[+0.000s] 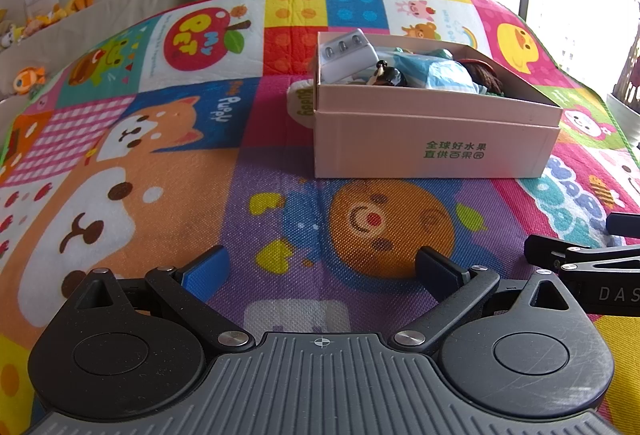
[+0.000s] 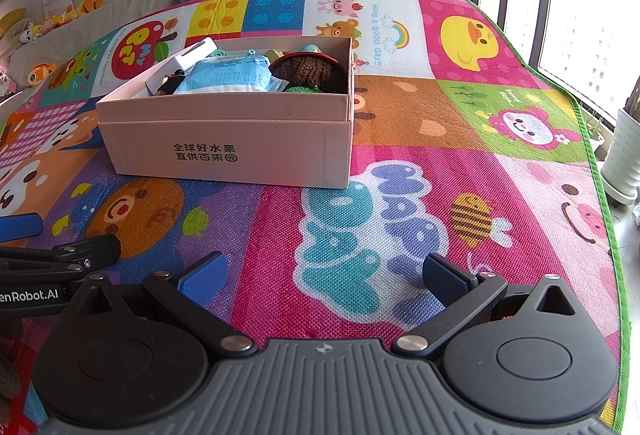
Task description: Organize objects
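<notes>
A: Where do things stand?

B: The pink cardboard box sits on the colourful play mat, and as far as I can see the things are already in it. There is a white charger block at one end, a small dark figurine beside it, a blue packet in the middle and a brown knitted toy at the other end. I see nothing loose on the mat around the box in either view.

A: And the grippers?

B: The left gripper and the right gripper both hover low over the mat, near the box but clear of it, side by side. Both sets of jaws stand wide apart with nothing between them.

A: So what is the step in hand?

B: My guess is a final check, or a tidy-up of the box itself. The charger block leans up over the rim, so it could be nudged flat.

A: How would you do that well?

B: Come in from above with the left gripper, since the charger lies on that side. Narrow the jaws first so they do not catch the box wall, and press gently on the block's upper edge. The box looks like light card and would slide easily, so the right gripper could rest against the near wall to steady it. Avoid knocking the figurine, which stands just beside the block.
</notes>
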Demonstrator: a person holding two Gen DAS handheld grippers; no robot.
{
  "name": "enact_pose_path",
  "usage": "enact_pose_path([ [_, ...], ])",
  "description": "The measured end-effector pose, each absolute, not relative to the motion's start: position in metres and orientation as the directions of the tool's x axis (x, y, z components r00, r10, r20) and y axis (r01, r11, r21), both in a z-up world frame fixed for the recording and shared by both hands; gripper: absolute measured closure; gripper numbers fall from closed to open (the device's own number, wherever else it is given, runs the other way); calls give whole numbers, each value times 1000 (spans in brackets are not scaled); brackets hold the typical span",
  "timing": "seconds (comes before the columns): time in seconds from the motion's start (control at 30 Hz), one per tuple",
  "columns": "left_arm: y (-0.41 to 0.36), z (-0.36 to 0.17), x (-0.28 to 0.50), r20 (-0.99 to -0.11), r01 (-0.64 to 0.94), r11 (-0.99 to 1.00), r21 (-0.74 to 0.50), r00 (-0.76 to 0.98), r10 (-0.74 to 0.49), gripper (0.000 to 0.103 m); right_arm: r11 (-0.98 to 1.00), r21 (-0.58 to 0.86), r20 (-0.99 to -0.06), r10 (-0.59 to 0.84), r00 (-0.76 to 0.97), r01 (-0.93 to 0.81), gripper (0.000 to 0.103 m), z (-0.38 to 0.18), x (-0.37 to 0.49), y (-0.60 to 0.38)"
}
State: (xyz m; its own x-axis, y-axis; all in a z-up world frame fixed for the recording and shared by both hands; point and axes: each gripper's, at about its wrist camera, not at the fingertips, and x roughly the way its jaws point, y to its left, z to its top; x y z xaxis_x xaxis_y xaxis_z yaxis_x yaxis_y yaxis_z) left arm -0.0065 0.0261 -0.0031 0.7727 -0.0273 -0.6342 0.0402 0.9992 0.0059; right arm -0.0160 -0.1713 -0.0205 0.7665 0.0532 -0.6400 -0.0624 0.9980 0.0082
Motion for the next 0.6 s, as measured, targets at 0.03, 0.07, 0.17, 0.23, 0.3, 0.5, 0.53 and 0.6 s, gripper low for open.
enact_pose_path([
  [0.03,26,-3,-7,-634,40,999,6,773,-27,1,998,8,-640,53,767,-62,0,-20,-16,-171],
  [0.07,26,-3,-6,-634,40,999,6,773,-28,1,998,8,-640,53,767,-62,0,-20,-16,-171],
  [0.17,26,-3,-7,-634,40,999,5,773,-28,1,998,8,-640,53,767,-62,0,-20,-16,-171],
  [0.23,26,-3,-7,-634,40,999,5,773,-28,1,998,8,-640,53,767,-62,0,-20,-16,-171],
  [0.3,26,-3,-7,-634,40,999,6,773,-28,1,998,8,-640,53,767,-62,0,-20,-16,-171],
  [0.5,26,-3,-7,-635,40,999,7,772,-27,1,998,8,-640,53,767,-63,0,-20,-16,-171],
  [0.53,26,-3,-7,-635,40,999,8,772,-26,1,998,9,-640,54,767,-63,0,-20,-16,-171],
  [0.6,26,-3,-7,-634,40,999,6,773,-27,1,998,8,-640,53,767,-63,0,-20,-16,-171],
])
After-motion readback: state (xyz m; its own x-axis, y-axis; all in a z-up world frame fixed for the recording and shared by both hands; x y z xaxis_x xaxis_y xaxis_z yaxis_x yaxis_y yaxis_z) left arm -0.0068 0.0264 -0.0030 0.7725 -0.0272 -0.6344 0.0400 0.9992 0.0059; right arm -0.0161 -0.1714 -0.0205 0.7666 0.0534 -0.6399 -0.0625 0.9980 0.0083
